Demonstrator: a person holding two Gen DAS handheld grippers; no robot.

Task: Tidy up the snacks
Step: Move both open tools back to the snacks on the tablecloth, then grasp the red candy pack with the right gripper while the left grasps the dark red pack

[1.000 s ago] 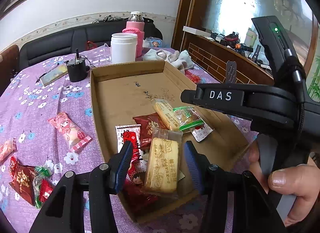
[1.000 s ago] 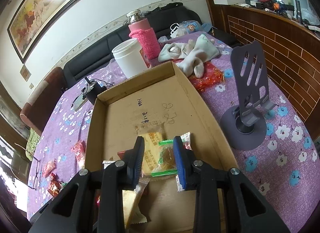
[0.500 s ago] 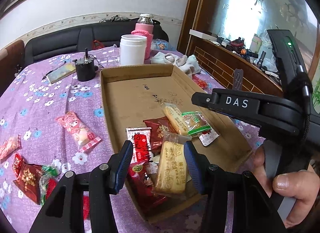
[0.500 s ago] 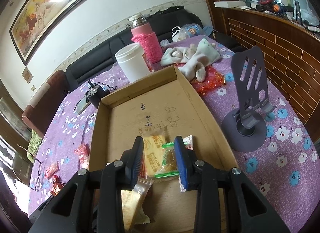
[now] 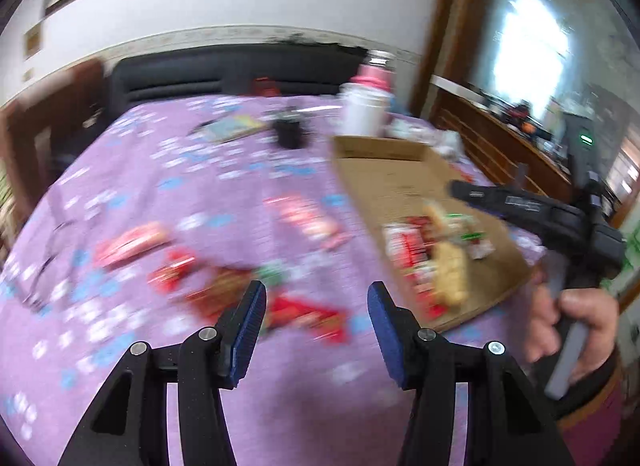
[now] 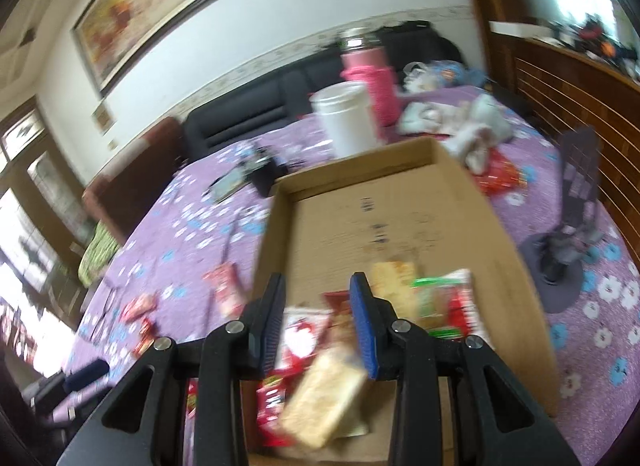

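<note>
left hand-held gripper (image 5: 316,322): spread, empty, tilted down over tablecloth (image 5: 168,193) | right hand-held gripper (image 6: 318,322): narrowly parted, empty, above box (image 6: 400,221)

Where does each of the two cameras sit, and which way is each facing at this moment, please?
Left wrist: rides the left gripper, looking down over loose snacks on the purple tablecloth; jaws open and empty; the right gripper and the hand holding it show at right.
Right wrist: rides the right gripper, looking down into the cardboard tray; jaws apart over the snacks there.
Shared: the tray, white jar and pink bottle.
</note>
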